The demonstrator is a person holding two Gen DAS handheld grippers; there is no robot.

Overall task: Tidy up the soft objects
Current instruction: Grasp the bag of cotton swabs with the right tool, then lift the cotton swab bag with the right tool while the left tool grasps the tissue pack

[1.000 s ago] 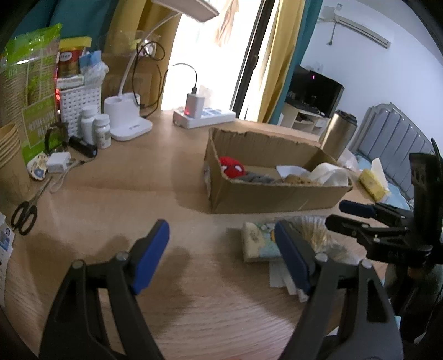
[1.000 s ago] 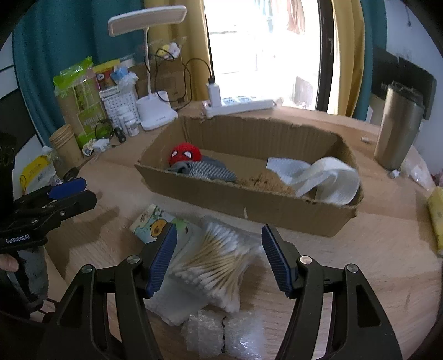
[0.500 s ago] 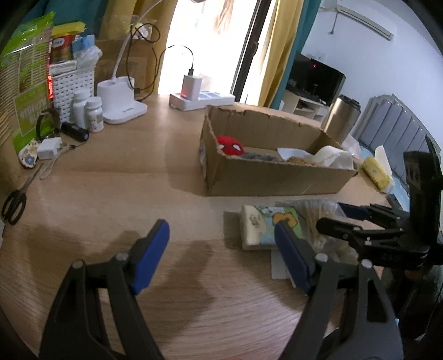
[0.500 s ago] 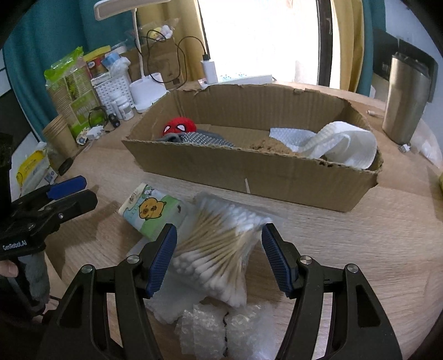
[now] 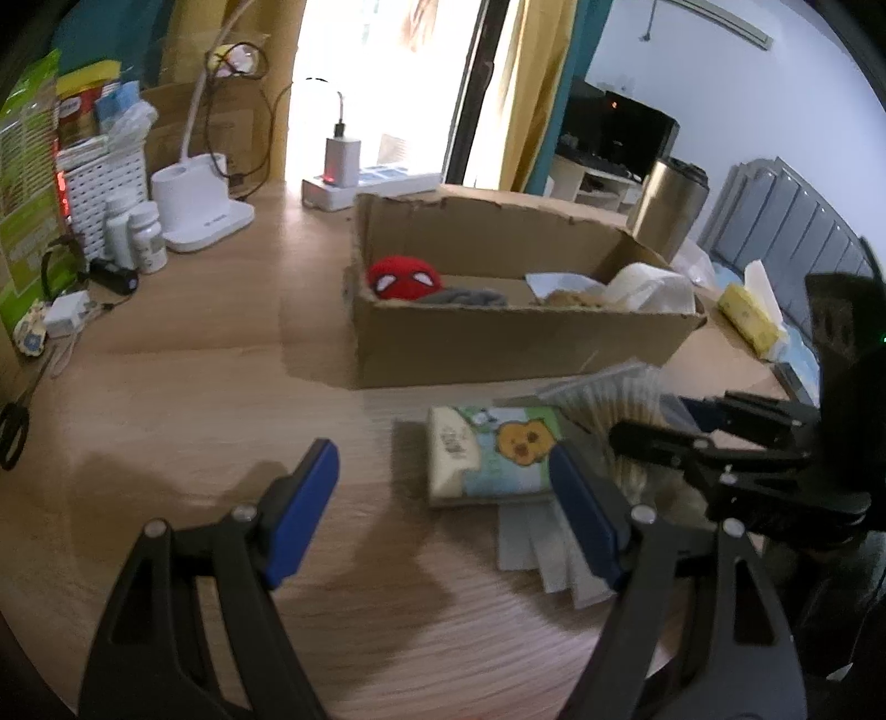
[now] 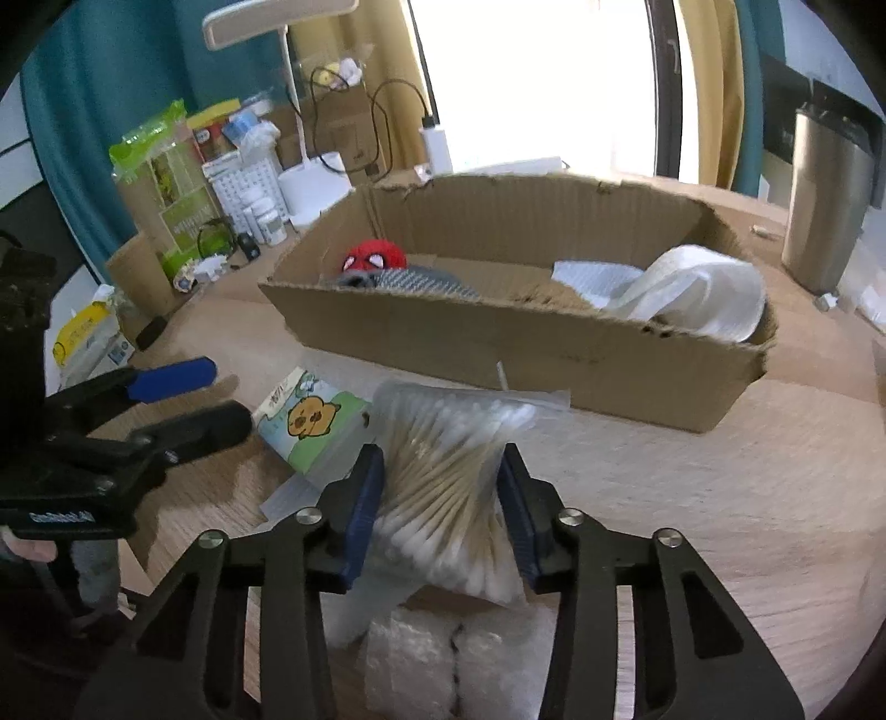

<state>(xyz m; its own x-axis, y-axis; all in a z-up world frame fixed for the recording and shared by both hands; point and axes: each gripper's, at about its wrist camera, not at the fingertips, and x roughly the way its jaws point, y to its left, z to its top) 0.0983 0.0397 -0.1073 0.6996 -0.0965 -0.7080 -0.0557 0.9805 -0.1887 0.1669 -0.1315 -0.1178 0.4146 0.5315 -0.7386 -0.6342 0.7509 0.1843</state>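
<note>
Desk lamp (image 5: 202, 213), power strip (image 5: 368, 188), steel tumbler (image 6: 822, 205), scissors (image 5: 14, 426).

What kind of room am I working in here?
Most likely a bedroom or studio flat: a wooden desk with a desk lamp, a grey padded headboard, and a wall air conditioner.

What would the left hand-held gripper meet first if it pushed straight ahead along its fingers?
Probably the front wall of the cardboard box, near its left corner. The left hand-held gripper is open over bare table; the cartoon tissue pack lies toward its right finger and might be brushed first. Depth is unclear.
</note>
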